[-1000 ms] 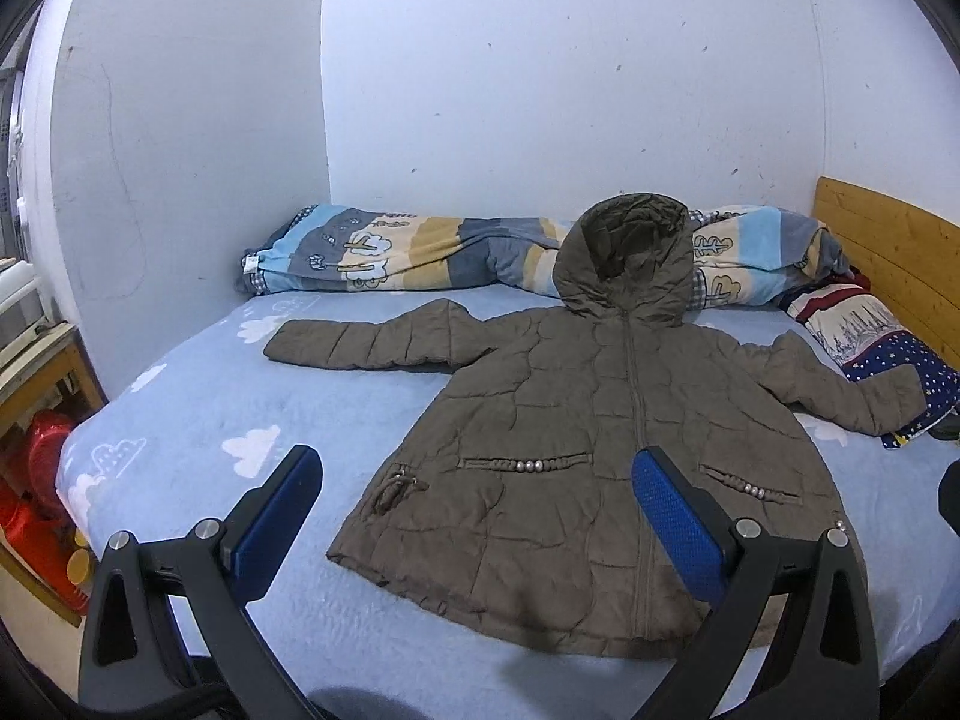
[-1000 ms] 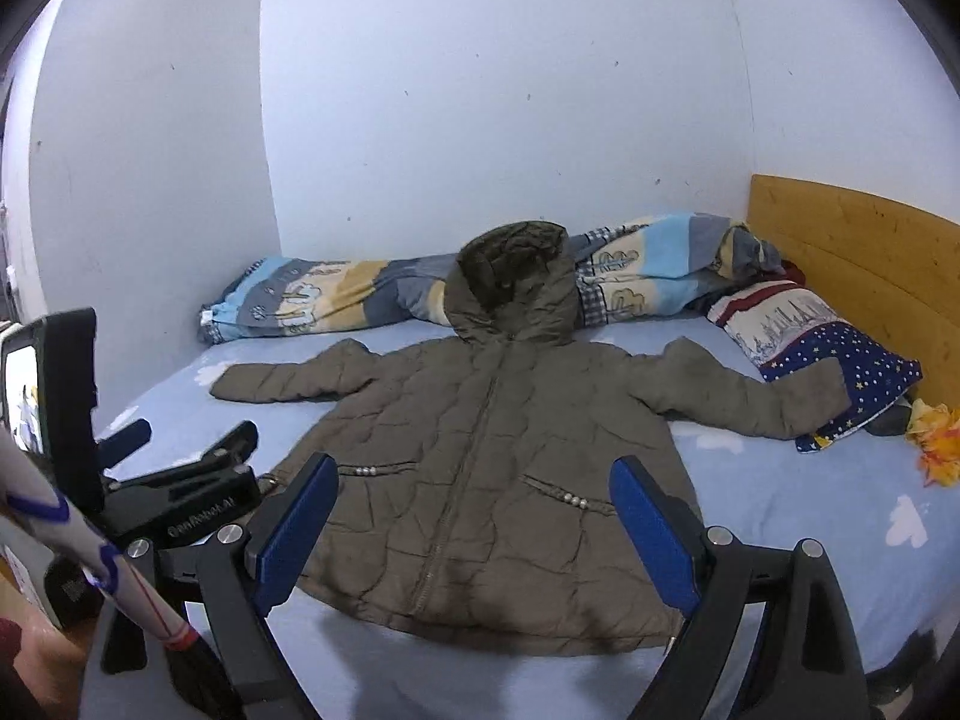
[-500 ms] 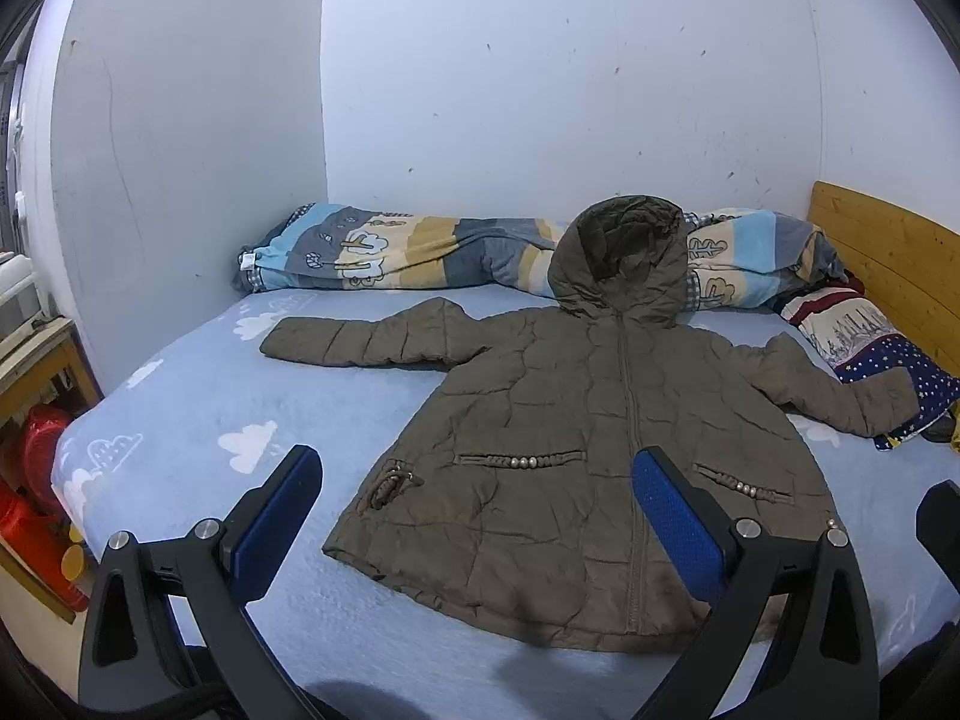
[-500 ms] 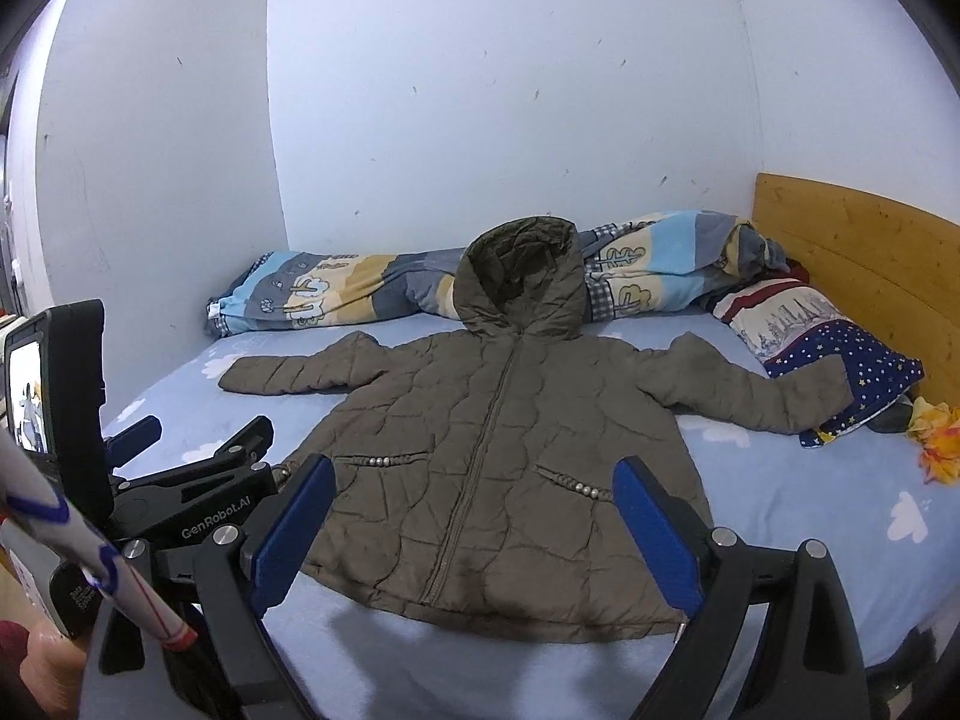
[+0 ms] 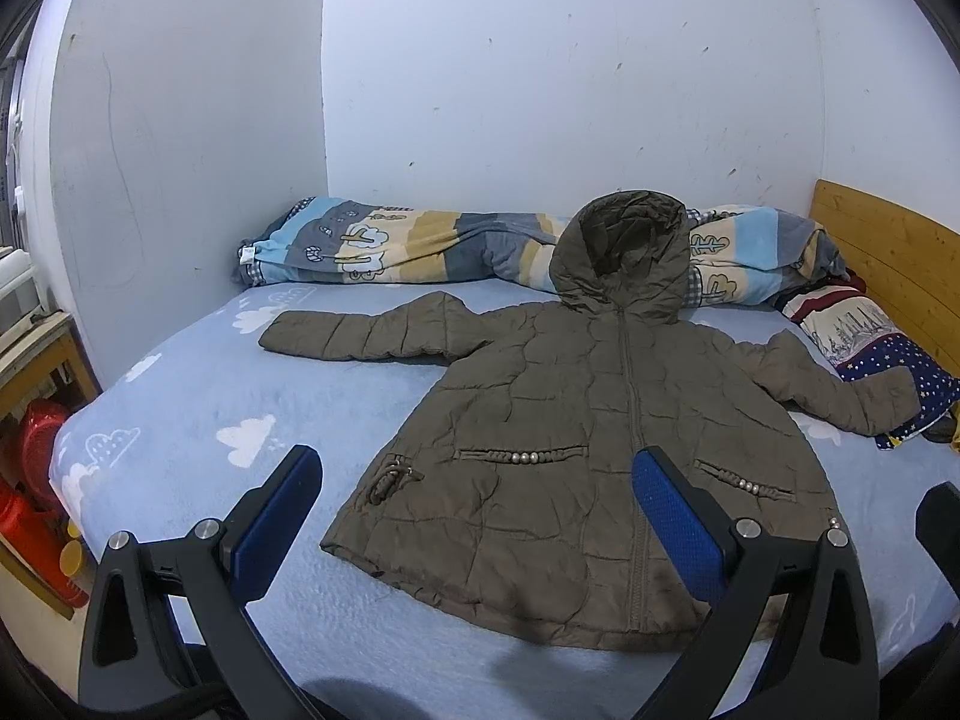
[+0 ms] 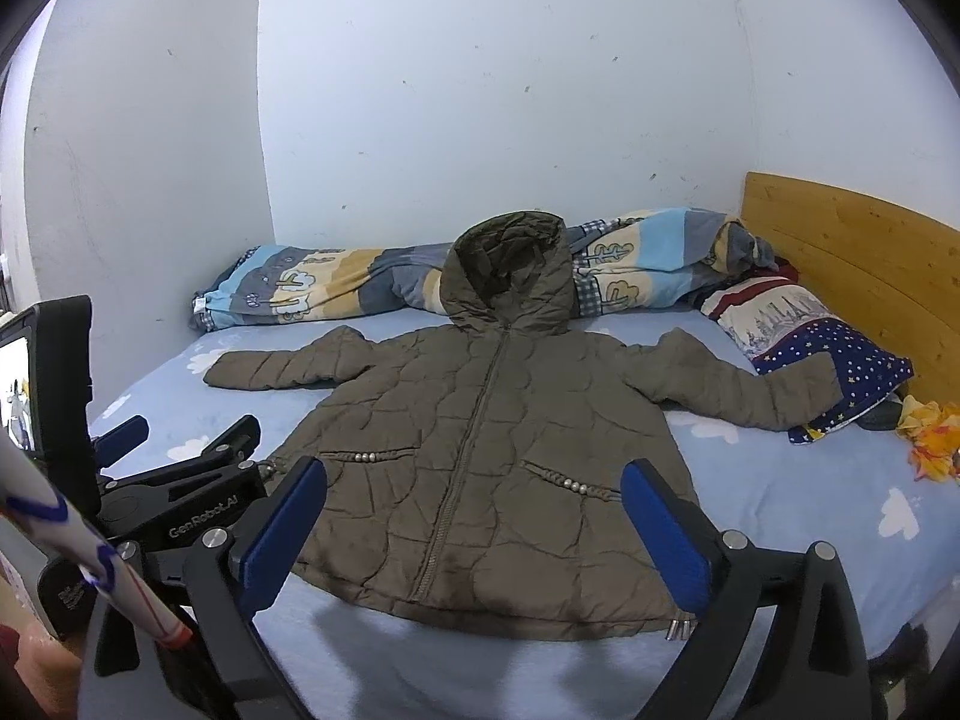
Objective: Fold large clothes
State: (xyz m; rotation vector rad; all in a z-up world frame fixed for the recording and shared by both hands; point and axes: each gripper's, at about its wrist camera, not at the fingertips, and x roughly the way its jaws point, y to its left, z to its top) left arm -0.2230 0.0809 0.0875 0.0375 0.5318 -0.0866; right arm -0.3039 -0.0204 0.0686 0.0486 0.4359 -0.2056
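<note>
An olive quilted hooded jacket lies flat and zipped on the blue cloud-print bed, sleeves spread out, hood toward the wall. It also shows in the right wrist view. My left gripper is open and empty, above the jacket's near hem. My right gripper is open and empty, also near the hem. The left gripper's body shows at the lower left of the right wrist view.
A rolled striped quilt lies along the back wall. A starry pillow and wooden headboard are at the right, with the right sleeve end on the pillow. Red items sit beside the bed at the left.
Both grippers have drifted slightly; the jacket sits a little lower and more centred in the views. The jacket itself has not moved.
</note>
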